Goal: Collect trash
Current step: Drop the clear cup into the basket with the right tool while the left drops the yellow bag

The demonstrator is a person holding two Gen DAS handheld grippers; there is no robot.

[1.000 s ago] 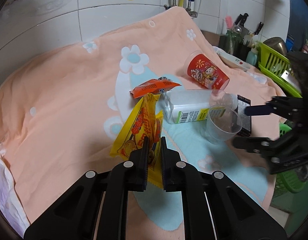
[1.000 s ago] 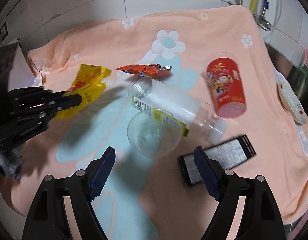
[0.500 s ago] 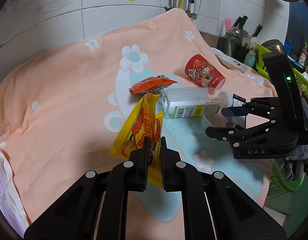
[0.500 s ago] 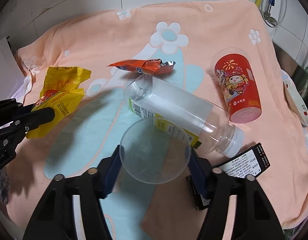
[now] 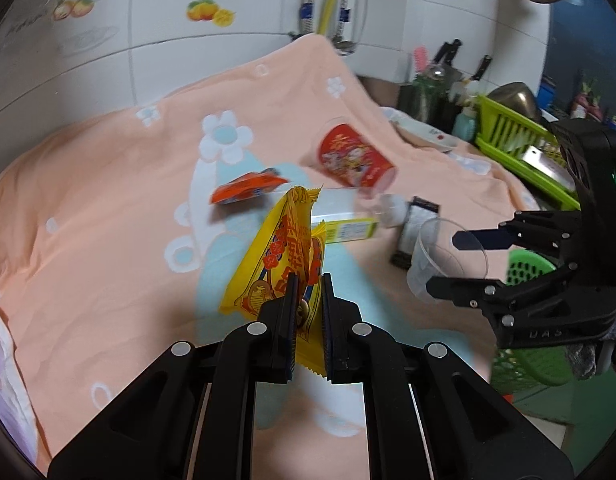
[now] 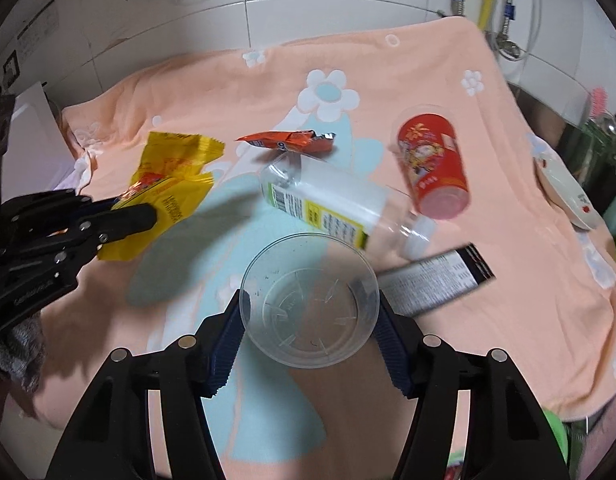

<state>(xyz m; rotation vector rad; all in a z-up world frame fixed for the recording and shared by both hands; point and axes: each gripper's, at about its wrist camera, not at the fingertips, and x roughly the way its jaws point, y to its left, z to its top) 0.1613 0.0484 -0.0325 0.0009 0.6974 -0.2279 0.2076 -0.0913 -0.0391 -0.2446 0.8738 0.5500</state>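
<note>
The left gripper is closed on a yellow snack wrapper, which stands up between its fingers above the peach floral towel. The right gripper is clamped on a clear plastic cup, one blue pad against each side of the wall; the open mouth of the cup faces the right wrist camera. The remaining trash lies on the towel: an orange wrapper at the far side, a clear bottle on its side just in front of it, a red printed cup on its side to the right of the bottle, and a black flat packet near the bottle cap. A green perforated basket is visible behind the right gripper in the left wrist view.
</note>
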